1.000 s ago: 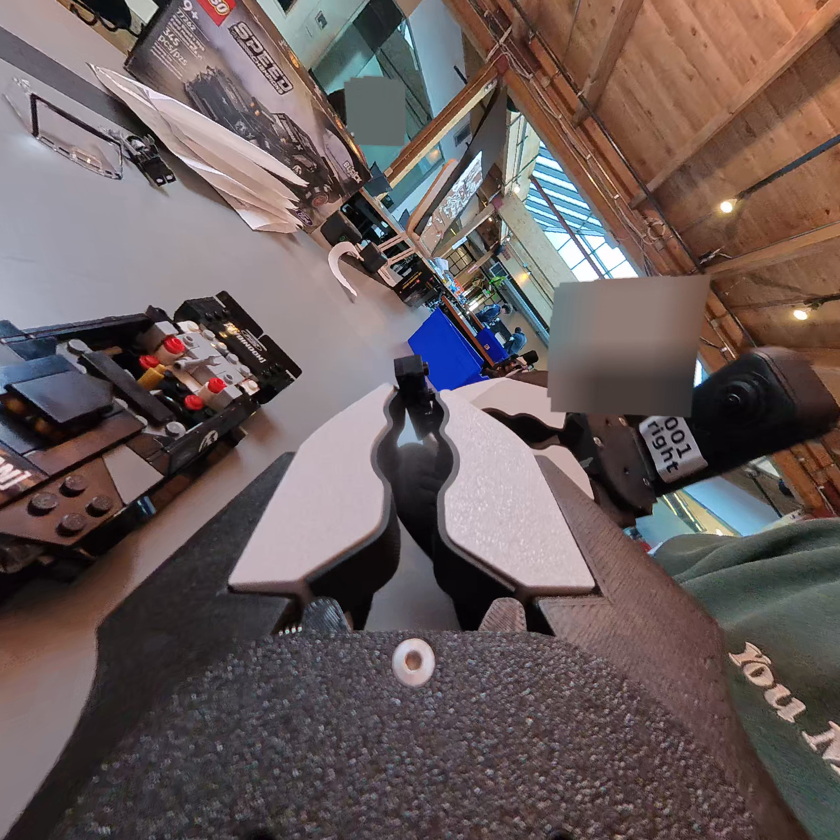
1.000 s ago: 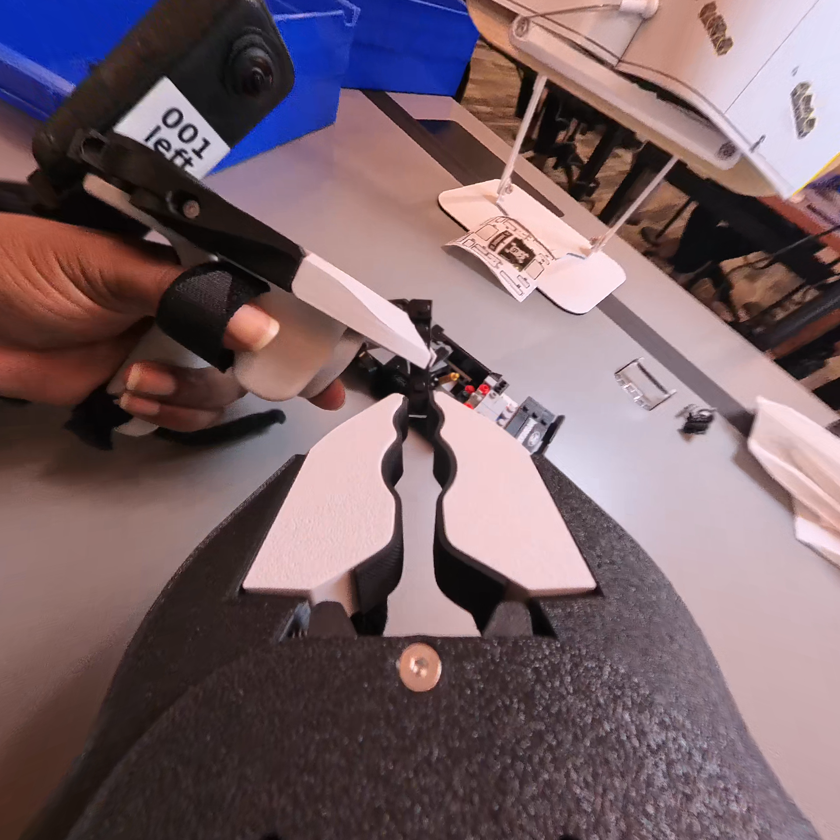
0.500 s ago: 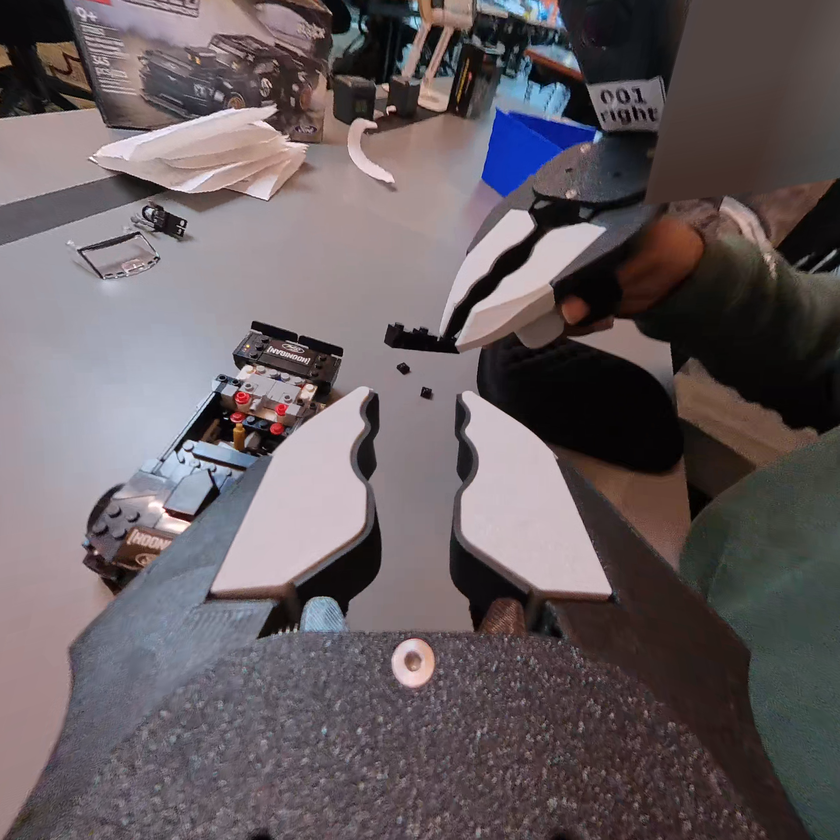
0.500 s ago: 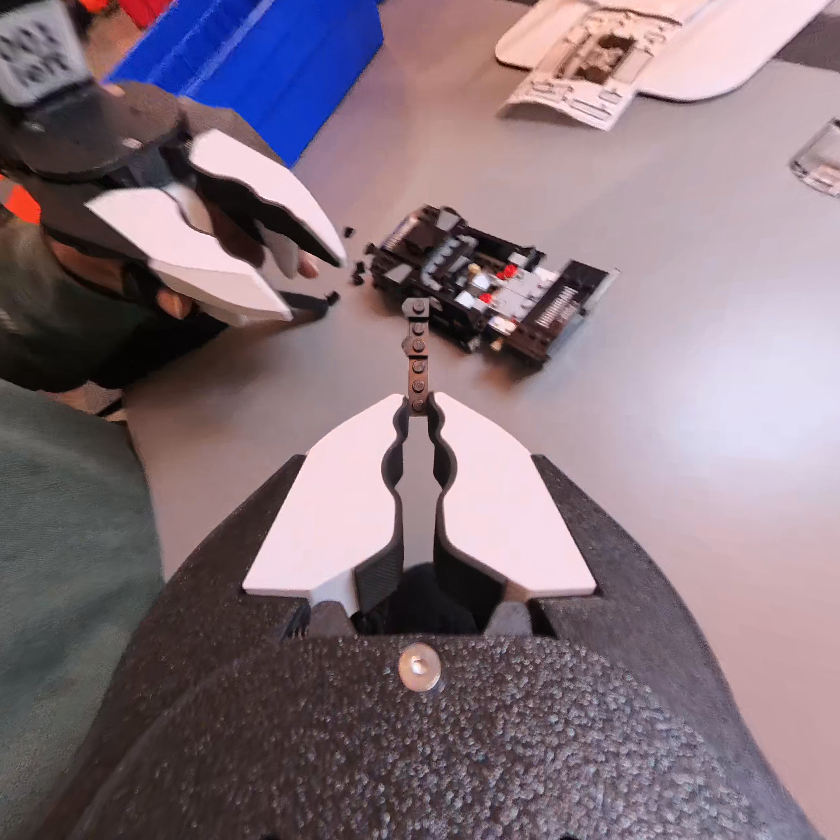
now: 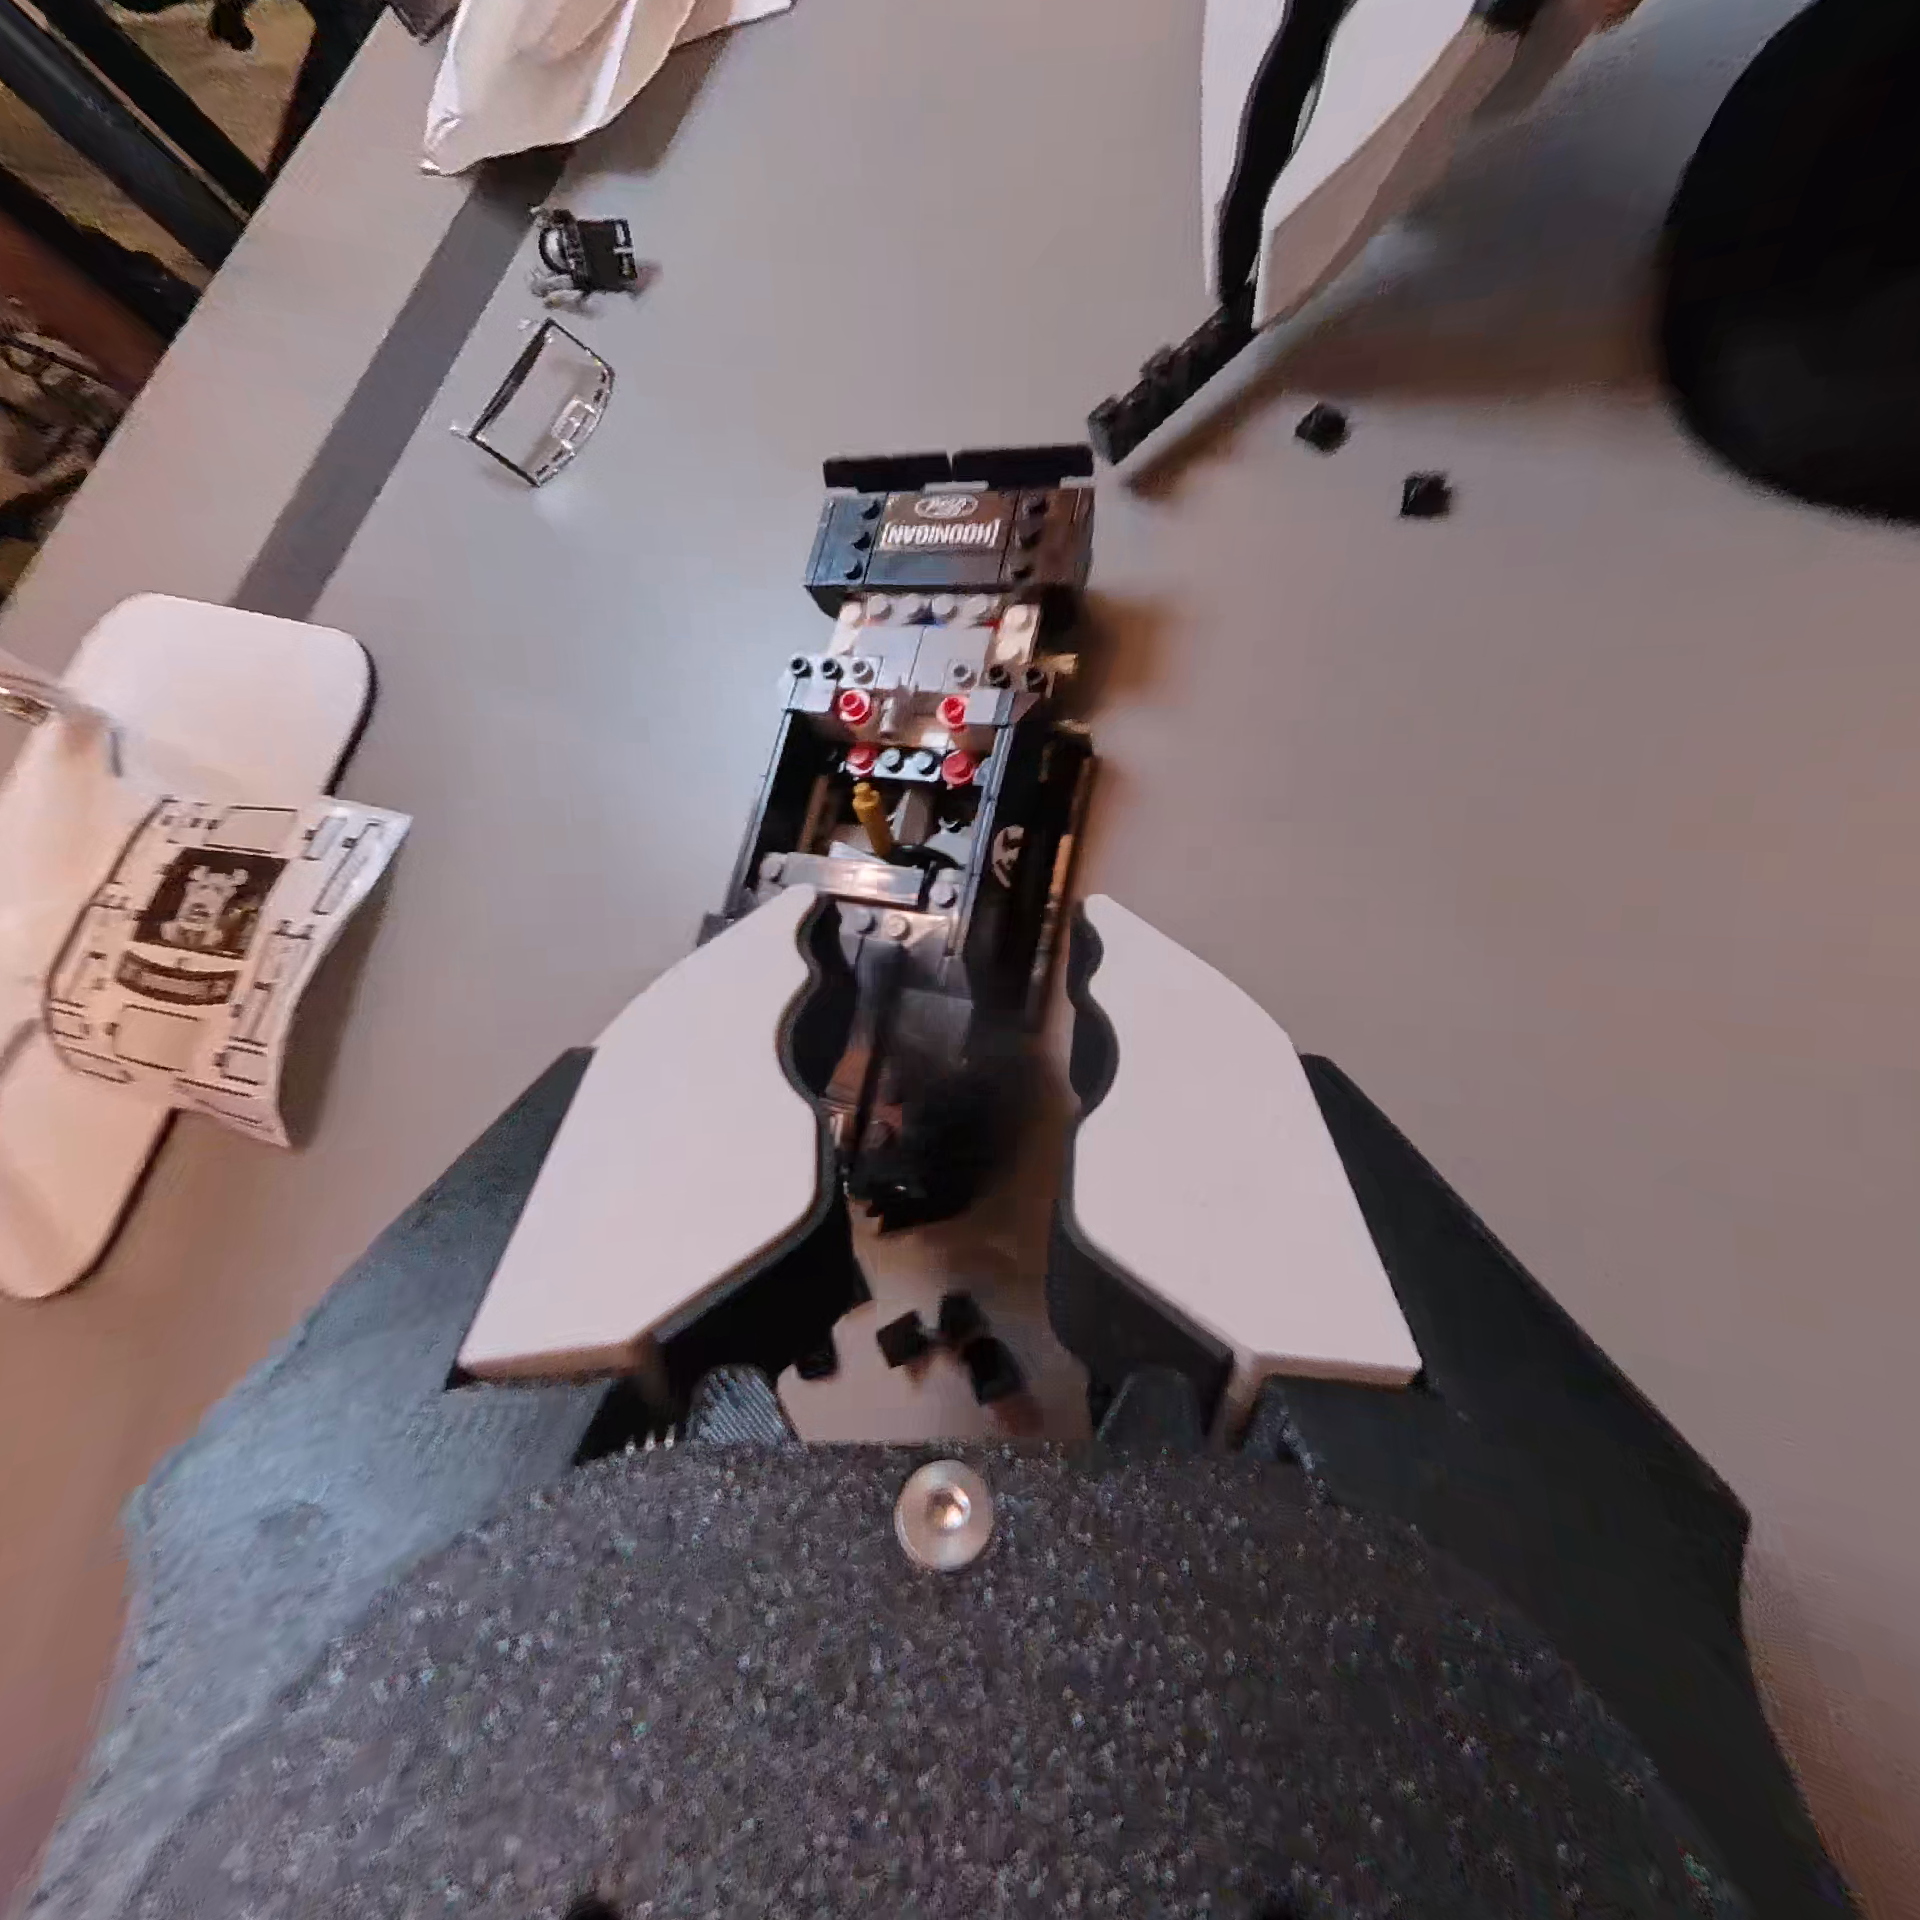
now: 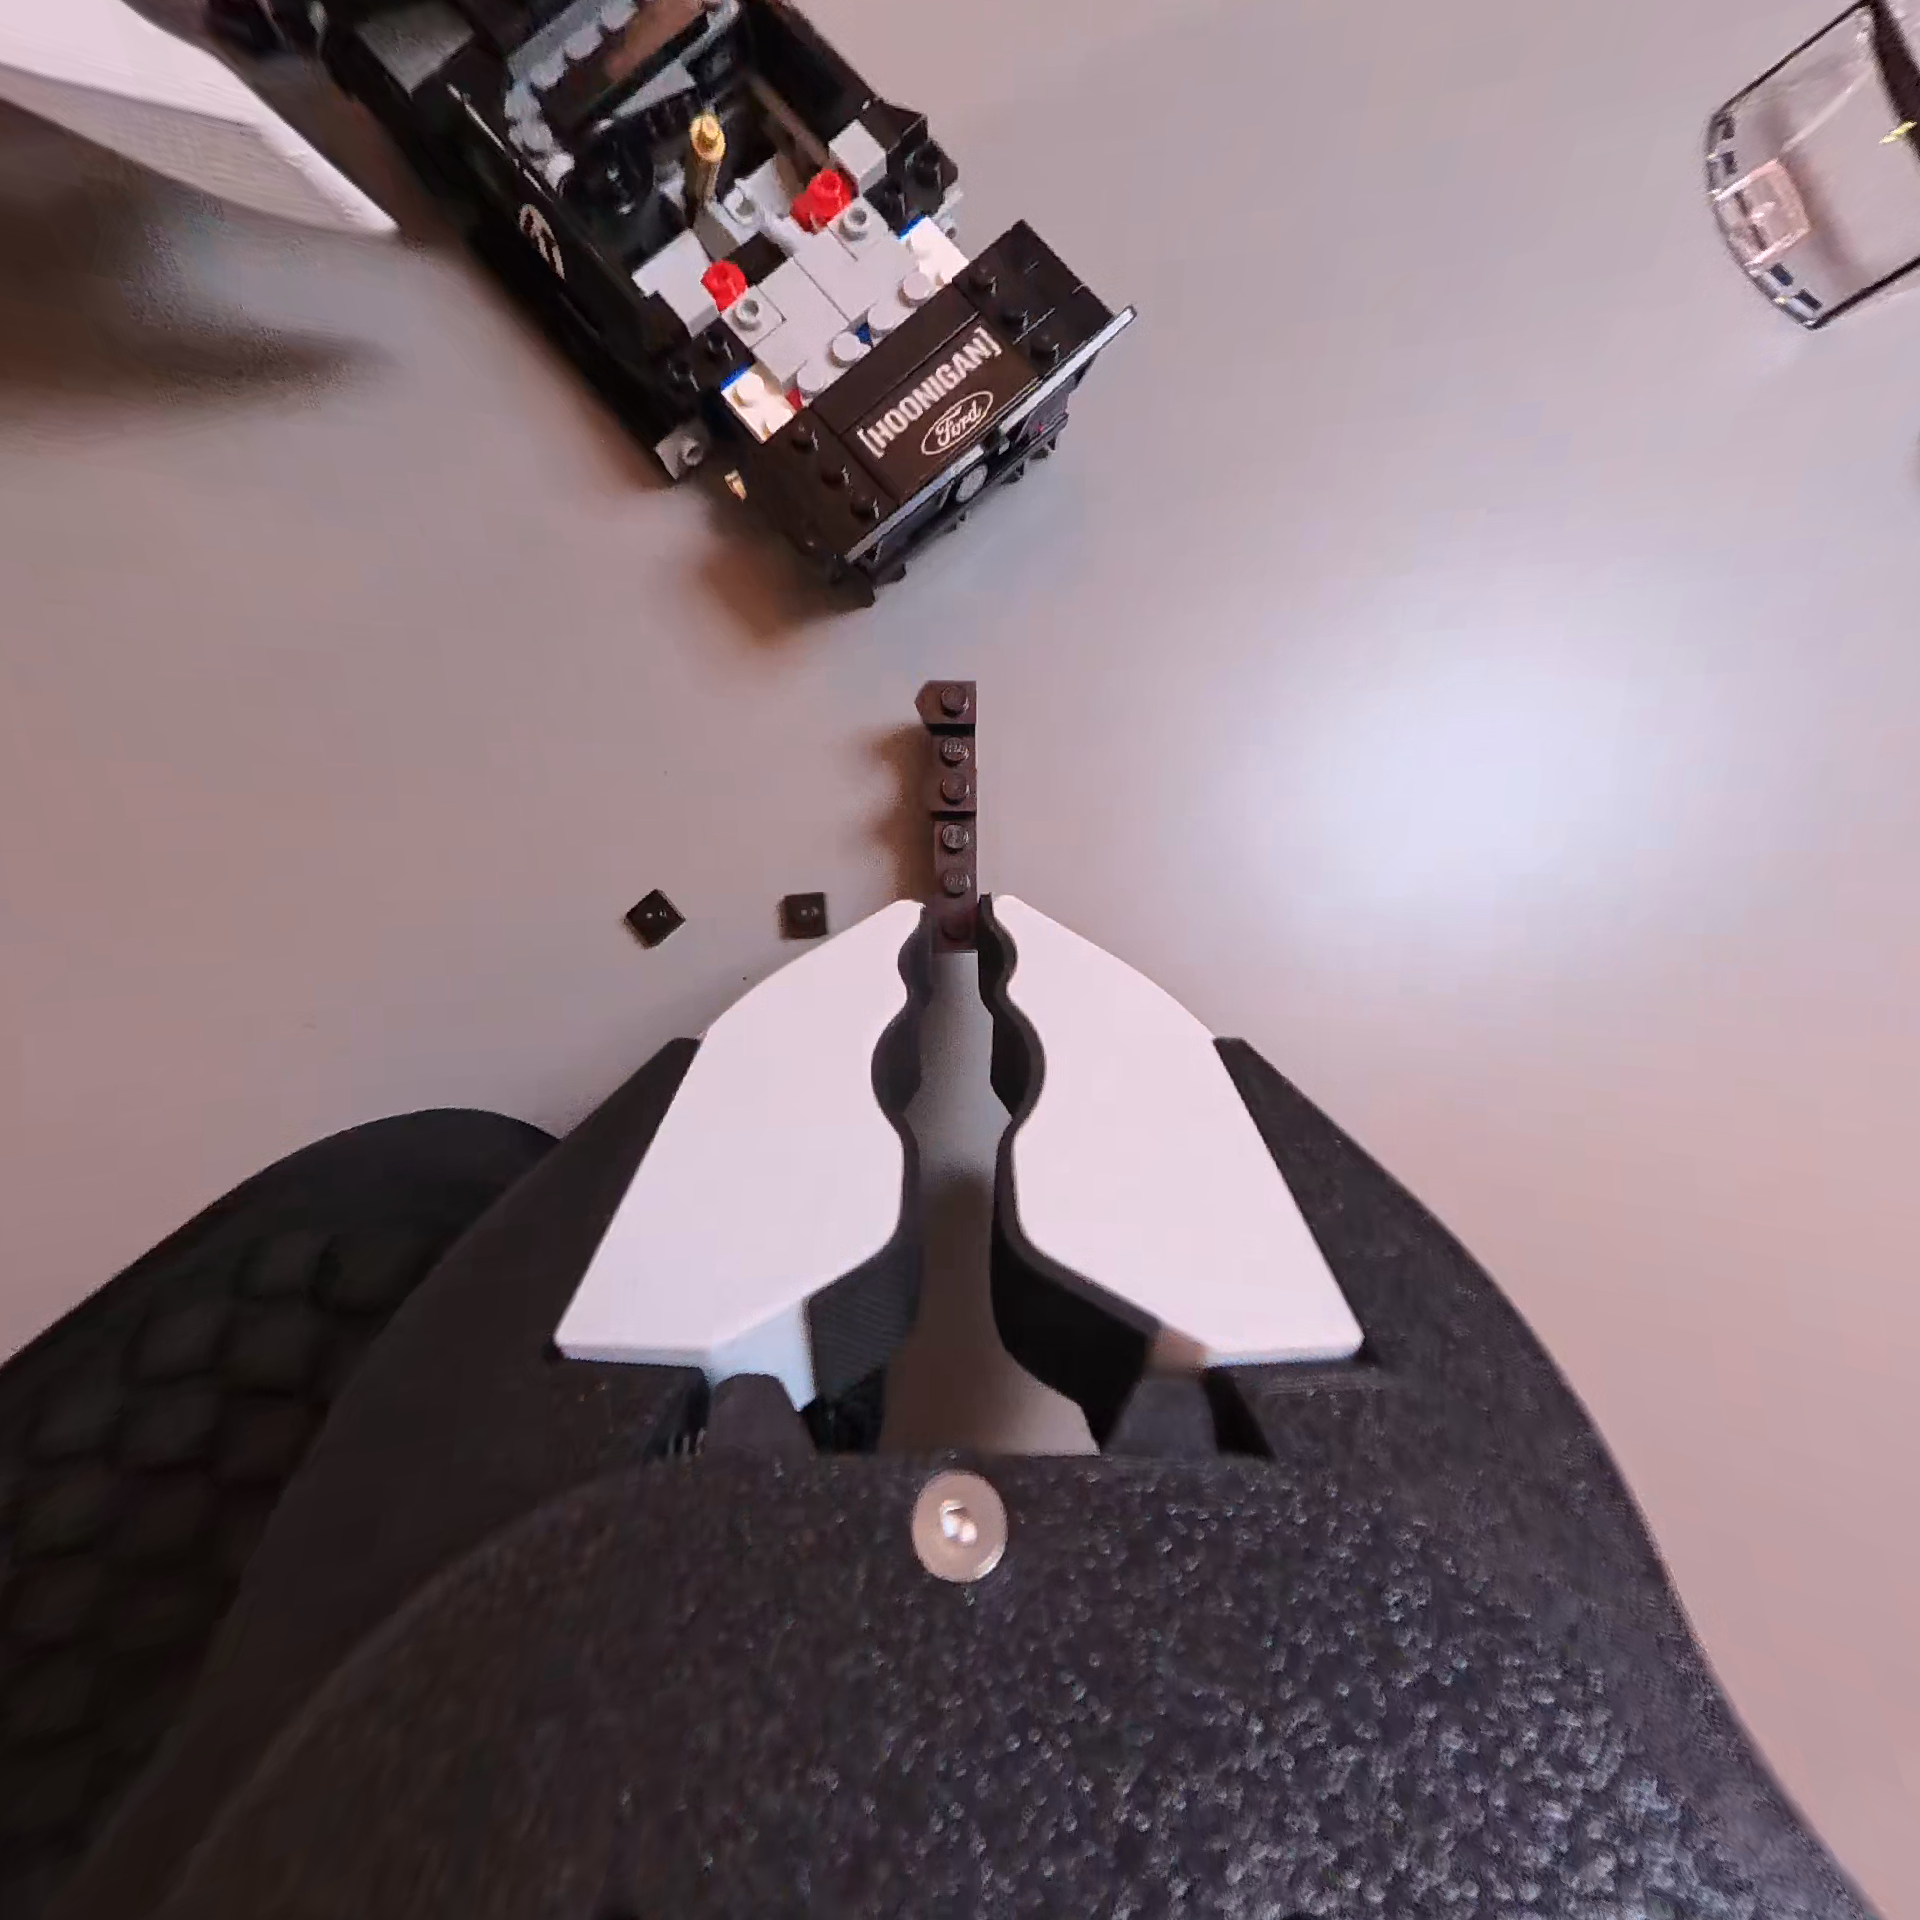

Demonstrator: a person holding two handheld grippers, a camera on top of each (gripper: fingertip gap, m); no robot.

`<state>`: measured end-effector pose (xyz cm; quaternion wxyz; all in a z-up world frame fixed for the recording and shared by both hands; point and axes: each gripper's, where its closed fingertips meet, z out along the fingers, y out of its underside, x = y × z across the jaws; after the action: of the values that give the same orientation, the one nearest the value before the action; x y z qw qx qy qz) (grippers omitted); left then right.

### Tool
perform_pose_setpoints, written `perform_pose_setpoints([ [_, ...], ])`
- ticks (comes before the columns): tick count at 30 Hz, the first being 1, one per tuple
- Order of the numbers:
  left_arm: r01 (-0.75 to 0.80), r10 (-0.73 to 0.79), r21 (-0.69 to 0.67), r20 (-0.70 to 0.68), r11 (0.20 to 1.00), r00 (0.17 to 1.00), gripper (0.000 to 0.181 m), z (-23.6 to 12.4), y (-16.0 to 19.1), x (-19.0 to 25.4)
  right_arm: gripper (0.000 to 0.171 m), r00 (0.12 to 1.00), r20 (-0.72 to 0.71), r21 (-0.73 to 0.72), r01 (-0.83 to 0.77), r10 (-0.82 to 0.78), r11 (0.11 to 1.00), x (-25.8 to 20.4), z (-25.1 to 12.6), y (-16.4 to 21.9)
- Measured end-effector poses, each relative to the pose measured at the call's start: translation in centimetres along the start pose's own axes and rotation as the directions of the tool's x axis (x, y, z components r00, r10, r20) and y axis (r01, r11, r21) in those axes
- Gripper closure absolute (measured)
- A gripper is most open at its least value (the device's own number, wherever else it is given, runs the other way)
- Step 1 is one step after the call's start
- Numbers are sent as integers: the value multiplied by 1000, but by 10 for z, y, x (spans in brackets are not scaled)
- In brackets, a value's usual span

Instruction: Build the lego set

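A partly built black lego car (image 5: 935, 727) lies on the grey table (image 5: 1455, 935); it also shows in the right wrist view (image 6: 790, 260). My left gripper (image 5: 945, 914) is open, and its fingers straddle the car's front end. My right gripper (image 6: 956, 914) is shut on one end of a narrow black studded plate strip (image 6: 956, 800). It holds the strip low over the table, just short of the car's rear. The strip (image 5: 1164, 395) shows beside the car's rear corner in the left wrist view.
Two small black tiles (image 6: 655, 920) (image 6: 805, 914) lie left of the strip. A clear windshield piece (image 5: 540, 416), a small black assembly (image 5: 587, 249) and white bags (image 5: 561, 73) lie farther off. A white stand with an instruction sheet (image 5: 208, 935) is on the left. A black rounded object (image 5: 1797, 260) sits at the right. The left gripper's tips are roughly 15 centimetres from the right gripper's.
My left gripper let go of the strip, opened, and swung over the car to straddle its front. My right gripper carried the strip down near the car's rear.
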<state>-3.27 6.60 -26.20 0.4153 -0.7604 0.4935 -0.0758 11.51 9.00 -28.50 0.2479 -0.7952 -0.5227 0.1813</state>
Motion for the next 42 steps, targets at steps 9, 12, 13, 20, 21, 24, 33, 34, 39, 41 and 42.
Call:
perform_pose_setpoints([
  [9,-69,63,-149,-45,986,997,103,28,16,-16,163,998,41,0,52,-52,999,-7,7,-4],
  [12,-67,42,-194,-127,979,991,107,31,18,-19,163,998,47,15,49,-50,999,-9,6,-5],
  [13,-81,52,-213,-138,974,989,107,32,19,-21,163,998,48,17,48,-49,999,-10,5,-5],
  [20,-123,83,-230,-173,965,981,107,48,15,-46,163,998,43,37,39,-41,999,-11,2,-2],
  [21,-128,88,-234,-174,964,981,107,51,15,-51,163,998,42,38,39,-40,999,-11,2,-2],
  [24,-154,111,-236,-188,959,976,107,63,12,-69,163,999,37,43,39,-40,998,-11,1,-3],
  [33,-140,116,-216,-121,966,986,103,70,7,-110,163,998,15,49,55,-56,997,-12,0,-7],
  [34,-108,93,-178,-92,978,991,105,61,0,-111,163,998,12,50,56,-56,997,-12,-1,-8],
  [39,91,-87,85,-53,992,995,123,-2,-33,-89,163,995,29,38,97,-98,995,-30,-3,-12],
  [41,126,-124,135,-29,983,992,135,-22,-28,-79,163,991,47,24,125,-126,992,-42,4,-15],
  [42,144,-143,147,-17,979,990,142,-30,-22,-74,163,989,52,24,139,-140,990,-47,8,-17],
])
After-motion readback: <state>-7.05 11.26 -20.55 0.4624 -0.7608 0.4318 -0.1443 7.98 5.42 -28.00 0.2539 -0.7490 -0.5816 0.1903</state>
